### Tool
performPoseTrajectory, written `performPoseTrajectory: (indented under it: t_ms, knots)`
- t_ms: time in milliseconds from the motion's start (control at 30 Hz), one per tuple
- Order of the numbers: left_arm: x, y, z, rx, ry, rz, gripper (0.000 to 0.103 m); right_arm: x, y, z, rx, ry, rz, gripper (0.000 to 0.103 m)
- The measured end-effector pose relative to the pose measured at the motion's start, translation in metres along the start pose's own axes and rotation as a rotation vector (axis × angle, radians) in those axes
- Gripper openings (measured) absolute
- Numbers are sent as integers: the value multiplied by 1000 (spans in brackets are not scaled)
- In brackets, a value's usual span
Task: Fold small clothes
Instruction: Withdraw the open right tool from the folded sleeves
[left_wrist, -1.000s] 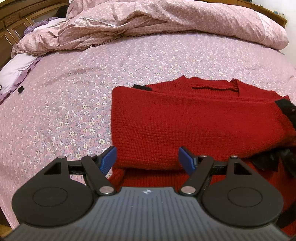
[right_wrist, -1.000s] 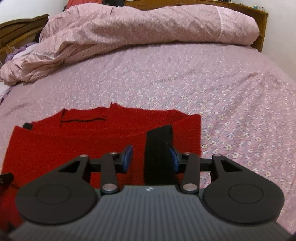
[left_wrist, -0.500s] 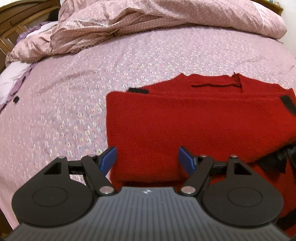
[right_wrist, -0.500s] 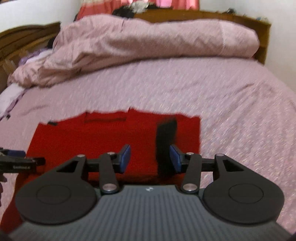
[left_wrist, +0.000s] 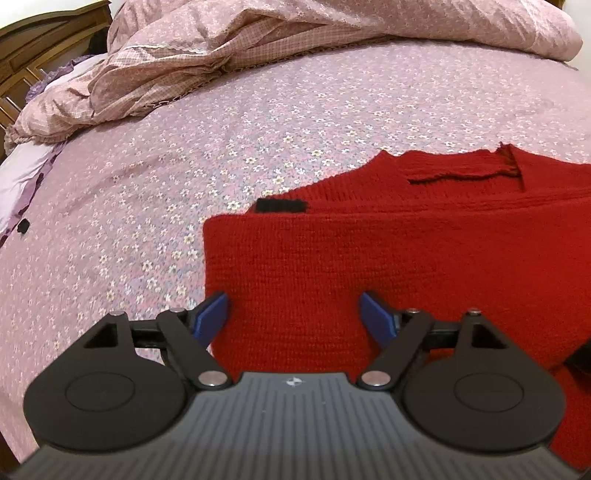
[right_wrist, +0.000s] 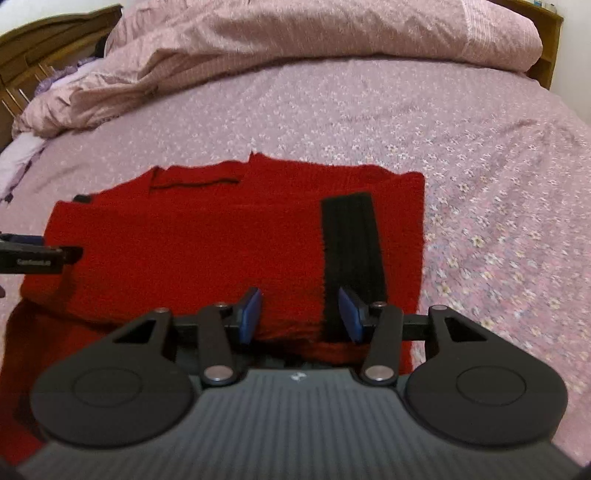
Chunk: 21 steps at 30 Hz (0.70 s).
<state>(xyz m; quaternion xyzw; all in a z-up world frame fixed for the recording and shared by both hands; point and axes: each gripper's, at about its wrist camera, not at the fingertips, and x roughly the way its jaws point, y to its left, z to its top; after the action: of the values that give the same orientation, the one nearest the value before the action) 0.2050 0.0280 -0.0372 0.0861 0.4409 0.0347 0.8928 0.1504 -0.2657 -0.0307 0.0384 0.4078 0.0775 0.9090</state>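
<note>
A red knit sweater (left_wrist: 369, 266) lies folded on the bed, neckline (left_wrist: 461, 173) at the far side. One black cuff (left_wrist: 281, 206) peeks out at its far left corner. Another black cuff (right_wrist: 351, 240) lies flat across its right part. My left gripper (left_wrist: 295, 315) hovers low over the sweater's near left edge. Its jaws are opening, with red knit below the gap and neither pad pressing on it. My right gripper (right_wrist: 300, 314) stands open over the near right edge, its right pad beside the black cuff. The left gripper's tip (right_wrist: 40, 254) shows at the right wrist view's left edge.
A floral pink sheet (left_wrist: 110, 221) covers the bed. A crumpled pink duvet (left_wrist: 295, 44) is heaped along the far side. A wooden headboard (left_wrist: 44, 48) and a lilac pillow (left_wrist: 22, 173) are at the far left. A small black scrap (left_wrist: 23, 226) lies near the pillow.
My left gripper has moved closer to the sweater's left edge and lower, and its jaws have spread a little. The right gripper has sunk slightly, and the left gripper's tip has come into its view.
</note>
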Motion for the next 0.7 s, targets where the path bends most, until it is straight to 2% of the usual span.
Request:
performPoseTrajectory:
  t_ms: [100, 267, 467, 700]
  knots:
    - [6, 1, 3, -4, 1, -2, 86, 7, -2, 4, 24, -5, -3, 48]
    - [7, 3, 3, -8, -4, -11, 87, 12, 8, 5, -13, -5, -43, 49]
    - [6, 3, 3, -9, -4, -4, 88, 14, 5, 7, -1, -5, -38, 49]
    - [-13, 8, 0, -34, -1, 1, 88, 8, 4, 8, 24, -9, -33, 49]
